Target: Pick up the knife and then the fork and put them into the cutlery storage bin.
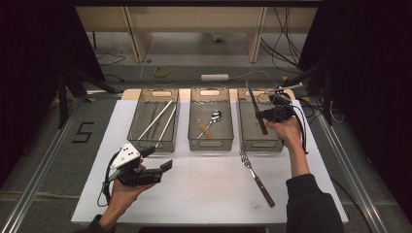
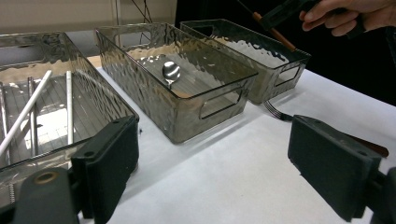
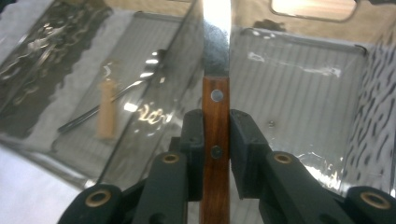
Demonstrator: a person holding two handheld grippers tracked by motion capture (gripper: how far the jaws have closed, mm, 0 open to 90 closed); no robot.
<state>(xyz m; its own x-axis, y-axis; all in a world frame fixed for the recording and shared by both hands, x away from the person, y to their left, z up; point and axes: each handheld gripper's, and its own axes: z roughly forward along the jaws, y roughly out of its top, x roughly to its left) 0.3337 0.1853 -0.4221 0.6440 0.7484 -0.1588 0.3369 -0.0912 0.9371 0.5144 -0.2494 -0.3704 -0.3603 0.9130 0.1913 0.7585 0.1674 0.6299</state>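
Observation:
A knife (image 1: 252,99) with a brown wooden handle hangs over the right clear bin (image 1: 243,131), blade pointing to the far side. My right gripper (image 1: 261,115) is shut on its handle. In the right gripper view, the gripper (image 3: 215,126) has both pads pressed on the handle and the steel blade (image 3: 216,51) runs up over the bin's bare floor (image 3: 303,102). My left gripper (image 1: 163,159) rests in the hand near the front left of the board, jaws wide open and holding nothing (image 2: 215,163). A wooden-handled fork (image 1: 256,177) lies on the white board in front of the right bin.
Three clear bins stand in a row at the back of the white board (image 1: 204,189). The left bin (image 1: 138,136) holds long white and metal chopsticks (image 1: 156,120). The middle bin (image 1: 194,144) holds a spoon (image 1: 215,115) and a small wooden-handled piece (image 1: 205,129).

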